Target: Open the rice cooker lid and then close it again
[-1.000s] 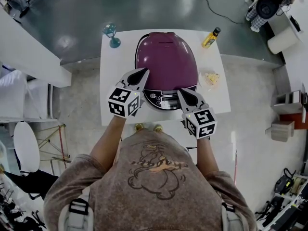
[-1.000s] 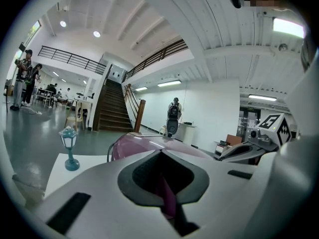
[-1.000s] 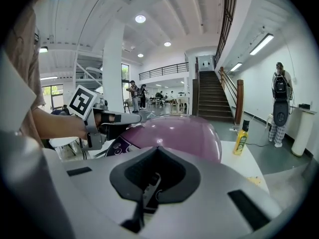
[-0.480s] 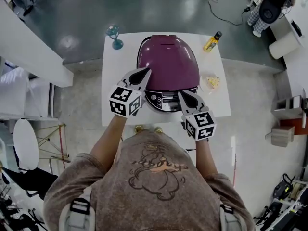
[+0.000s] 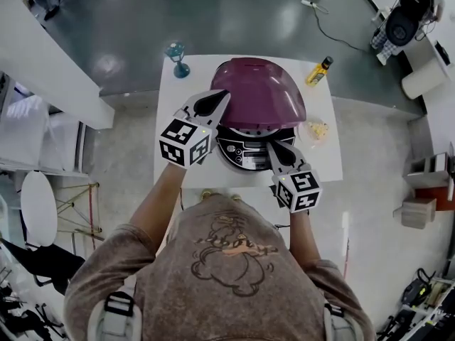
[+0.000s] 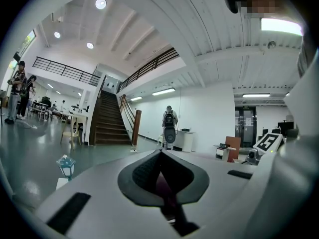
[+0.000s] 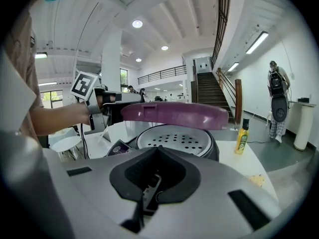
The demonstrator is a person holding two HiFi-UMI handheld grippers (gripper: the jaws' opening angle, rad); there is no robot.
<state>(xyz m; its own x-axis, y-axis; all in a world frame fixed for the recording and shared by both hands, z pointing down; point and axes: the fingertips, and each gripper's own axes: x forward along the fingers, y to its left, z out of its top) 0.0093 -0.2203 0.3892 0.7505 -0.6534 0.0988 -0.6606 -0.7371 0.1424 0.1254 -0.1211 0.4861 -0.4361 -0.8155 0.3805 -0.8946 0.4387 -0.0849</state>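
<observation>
- Light: bright, even indoor light is filling all three views.
- Sources: round ceiling downlights (image 6: 100, 3) and a strip lamp (image 6: 280, 26) are shining in the left gripper view.
- Glare: the polished floor (image 5: 106, 66) is throwing back pale patches beyond the far edge of the white table (image 5: 323, 158), itself reading nearly blown-out.
- Shadows: soft only; one is lying under the raised purple lid (image 5: 259, 94), across the control panel (image 5: 242, 151).
- Distortion: both gripper views are bowing straight lines, and their corners are going black.
- Focus: the left gripper (image 6: 160, 152) and right gripper (image 7: 158, 148) are blurring close up.
</observation>
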